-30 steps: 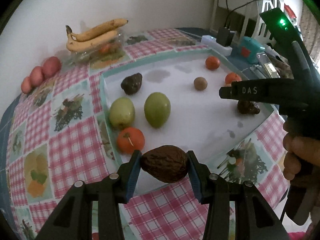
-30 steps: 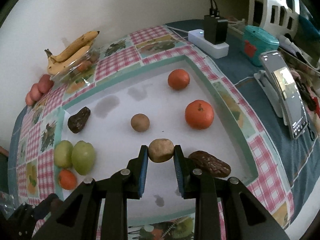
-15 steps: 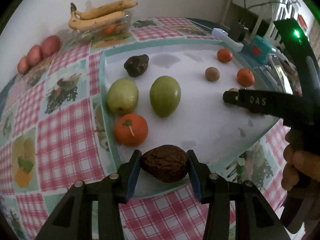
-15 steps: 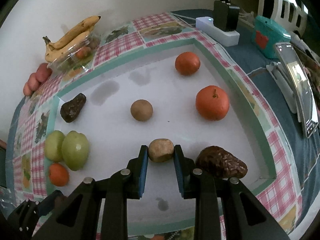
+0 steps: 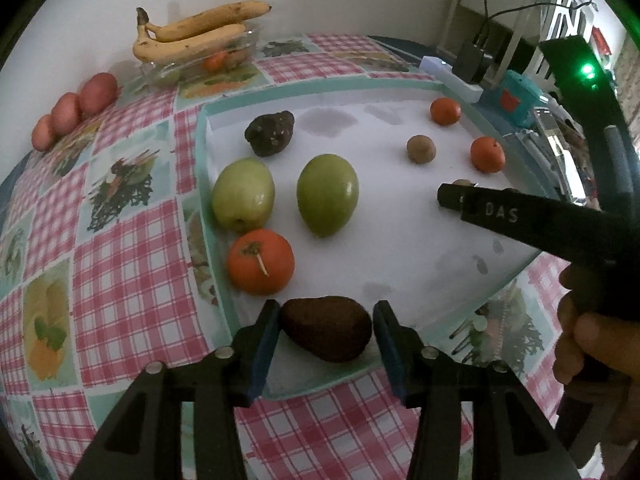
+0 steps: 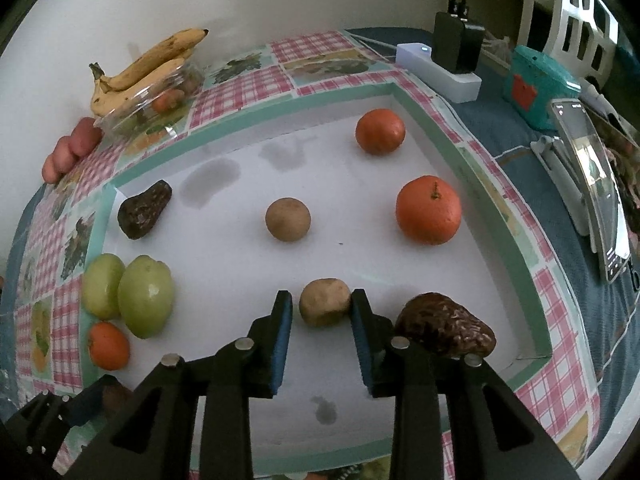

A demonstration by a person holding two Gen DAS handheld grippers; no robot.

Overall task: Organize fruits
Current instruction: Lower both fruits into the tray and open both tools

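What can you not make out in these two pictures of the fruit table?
- Clear container contents, both views: bananas lie on top, plastic blurs them.
- Phone screen, right wrist view: too small, slanted.
- Teal box red label, both views: too small to read.

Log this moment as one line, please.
left tool: jaws just opening, dark avocado between them | right tool: jaws just opening, small brown fruit between them | both resting on white sheet
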